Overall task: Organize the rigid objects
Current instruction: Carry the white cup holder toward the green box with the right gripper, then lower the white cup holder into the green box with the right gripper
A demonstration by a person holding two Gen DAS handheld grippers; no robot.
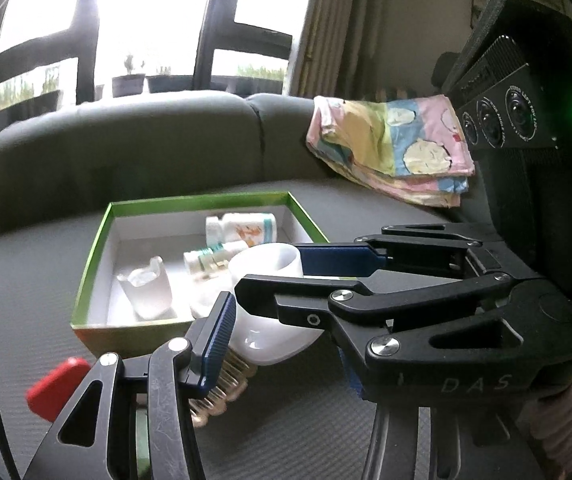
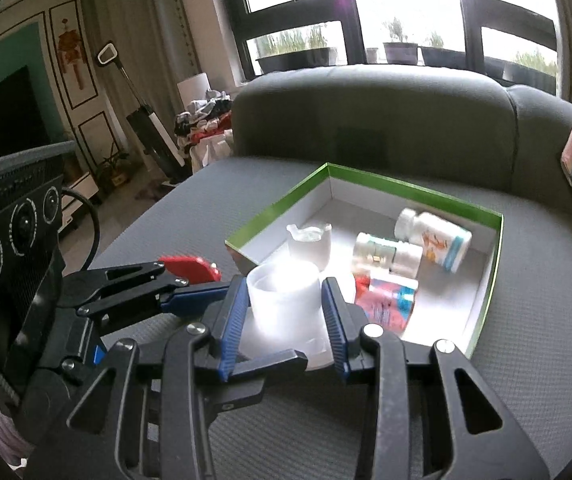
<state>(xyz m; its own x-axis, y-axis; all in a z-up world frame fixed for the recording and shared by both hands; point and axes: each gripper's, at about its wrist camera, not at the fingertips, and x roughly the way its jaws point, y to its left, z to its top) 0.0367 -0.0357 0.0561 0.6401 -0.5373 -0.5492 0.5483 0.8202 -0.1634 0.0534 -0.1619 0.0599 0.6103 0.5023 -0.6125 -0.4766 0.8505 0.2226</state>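
A green-rimmed white box (image 2: pixel 486 272) (image 1: pixel 97 256) lies on the grey sofa seat. In it are a white pill bottle (image 2: pixel 438 240) (image 1: pixel 241 228), a smaller bottle (image 2: pixel 386 254) (image 1: pixel 209 258), a translucent cup (image 2: pixel 310 242) (image 1: pixel 145 290) and a red-blue packet (image 2: pixel 386 302). My right gripper (image 2: pixel 286 314) (image 1: pixel 269 276) is shut on a white plastic cup (image 2: pixel 286 296) (image 1: pixel 269 332) at the box's near edge. My left gripper's blue fingers (image 2: pixel 181 300) (image 1: pixel 215 336) stand apart beside the cup, holding nothing; only one finger shows in its own view.
A red flat object (image 2: pixel 189 270) (image 1: pixel 55 386) and a blister pack of capsules (image 1: pixel 221 388) lie on the seat by the left gripper. A folded pastel cloth (image 1: pixel 398 152) rests against the sofa back at the right. Windows stand behind the sofa.
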